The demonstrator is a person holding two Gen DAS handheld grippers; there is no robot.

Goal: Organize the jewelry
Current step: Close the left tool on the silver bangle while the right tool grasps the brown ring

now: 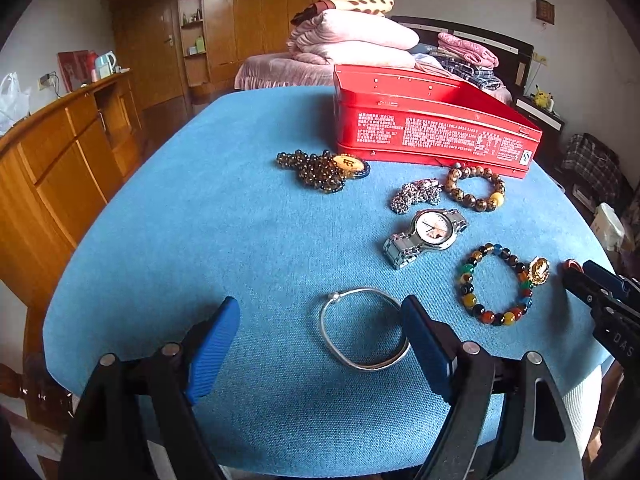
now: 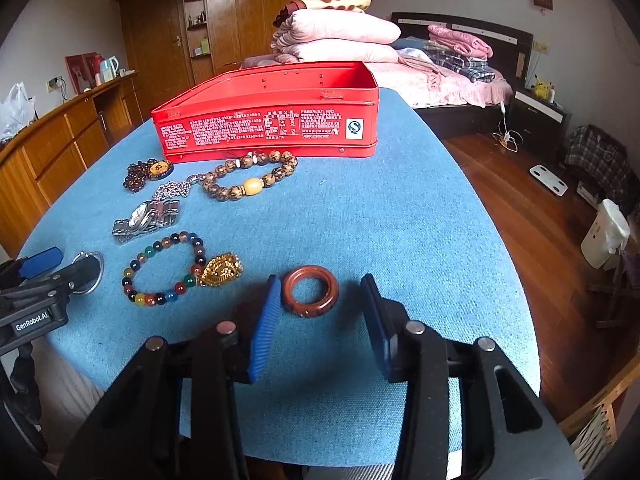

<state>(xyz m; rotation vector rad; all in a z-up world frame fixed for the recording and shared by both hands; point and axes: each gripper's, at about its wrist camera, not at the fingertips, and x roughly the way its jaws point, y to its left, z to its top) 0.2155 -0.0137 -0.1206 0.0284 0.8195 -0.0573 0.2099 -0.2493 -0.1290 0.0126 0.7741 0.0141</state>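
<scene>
Only the right wrist view showed the carved reddish-brown ring (image 2: 310, 289), a thick round band lying flat on the blue woven cloth (image 2: 400, 220) between the tips of the right gripper (image 2: 322, 300); its ribbed blue pads stood apart, the left one just beside the ring and the right one clear of it, nothing pinched. In the left wrist view that ring was almost wholly hidden behind the right gripper at the frame's right edge. The left wrist view, in turn, gave the whole silver bangle (image 1: 362, 330), a smooth thin hoop with a small ball at its top, lying beside the right pad of the left gripper (image 1: 318, 322), whose jaws were spread wide over bare cloth; whether that pad touched the bangle could not be told. From the right wrist the bangle was mostly covered by the left gripper. Both views showed the open red metal tin (image 2: 272, 116) with white print at the far side, the brown wooden-bead bracelet (image 2: 250, 178) with one pale oval bead, the dark glossy bead string (image 1: 316, 174), the steel link watch (image 1: 426, 234), and the multicoloured glass-like bead bracelet (image 2: 168, 268) with a gold filigree charm.
</scene>
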